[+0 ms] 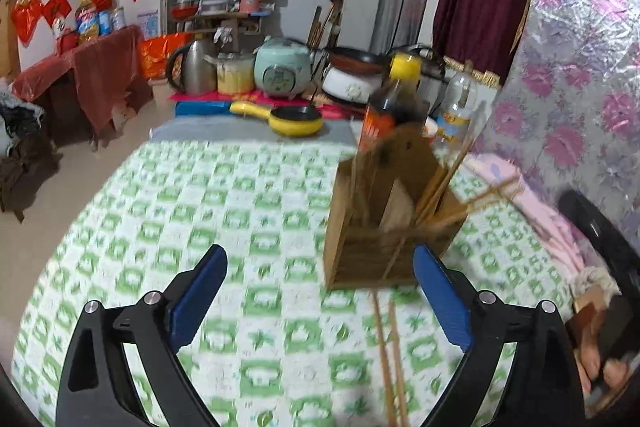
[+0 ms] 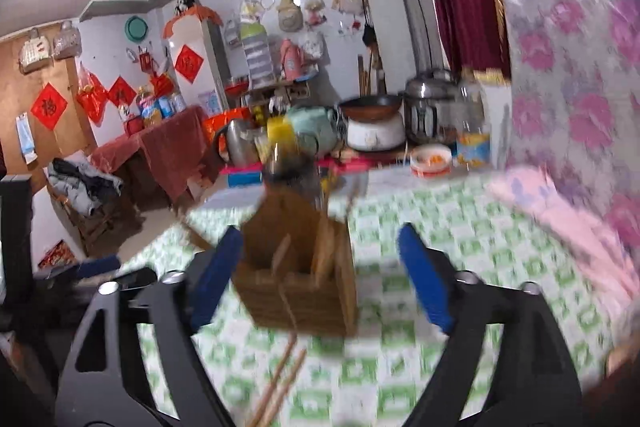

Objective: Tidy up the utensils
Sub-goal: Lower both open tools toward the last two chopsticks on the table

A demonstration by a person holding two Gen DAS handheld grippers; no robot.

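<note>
A wooden utensil holder (image 1: 380,223) stands on the green-and-white checked tablecloth (image 1: 240,195) with several chopsticks (image 1: 448,183) leaning out of it. A pair of loose chopsticks (image 1: 390,359) lies on the cloth in front of it. My left gripper (image 1: 320,291) is open and empty, just before the holder. In the right wrist view the holder (image 2: 300,279) sits between the fingers of my right gripper (image 2: 320,275), which is open and empty; the loose chopsticks (image 2: 280,387) lie below it. Both views are blurred.
A dark sauce bottle with a yellow cap (image 1: 394,95) and a clear bottle (image 1: 458,107) stand behind the holder. A yellow pan (image 1: 296,121), kettle (image 1: 196,67), rice cooker (image 1: 282,67) and wok (image 1: 356,61) crowd the far end. A foil-covered wall (image 1: 580,67) is on the right.
</note>
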